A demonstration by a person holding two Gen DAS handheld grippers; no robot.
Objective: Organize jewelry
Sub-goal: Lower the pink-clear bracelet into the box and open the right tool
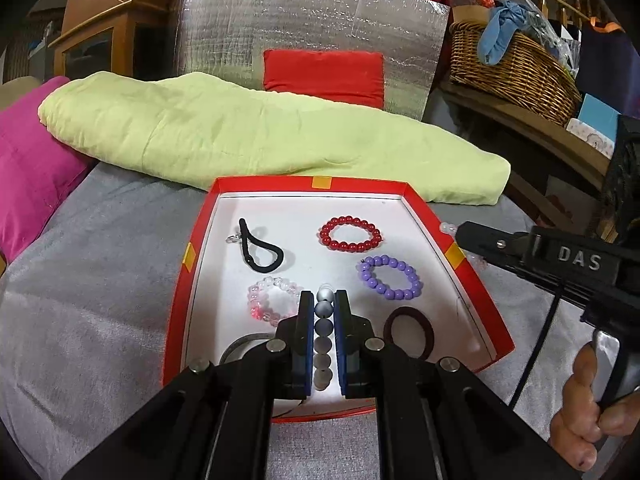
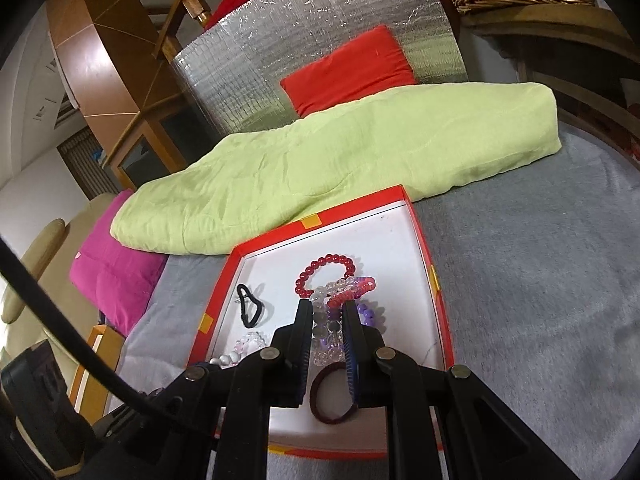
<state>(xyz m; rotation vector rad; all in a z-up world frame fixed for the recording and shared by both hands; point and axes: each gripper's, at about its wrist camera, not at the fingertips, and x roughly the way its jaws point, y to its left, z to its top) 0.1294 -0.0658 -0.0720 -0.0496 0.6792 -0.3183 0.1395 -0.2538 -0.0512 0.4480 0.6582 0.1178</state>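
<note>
grey blanket (image 1: 100, 280) | silver bead strand (image 1: 323, 336) lengthwise in left hand-held gripper (image 1: 323, 304)

The red bead bracelet (image 1: 351, 234) looks glossy, the purple bead bracelet (image 1: 390, 277) smooth. The box (image 1: 460, 264) seems matt cardboard on fuzzy grey bed cover (image 1: 100, 280); the panel (image 1: 312, 20) behind is crinkled silver foil.

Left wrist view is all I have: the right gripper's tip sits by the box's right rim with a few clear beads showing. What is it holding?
Observer: The right gripper is shut on a bundle of bracelets, not a single one.
Operator: All clear beads?
Observer: No. A pink coiled band is gripped together with the clear beads.
</note>
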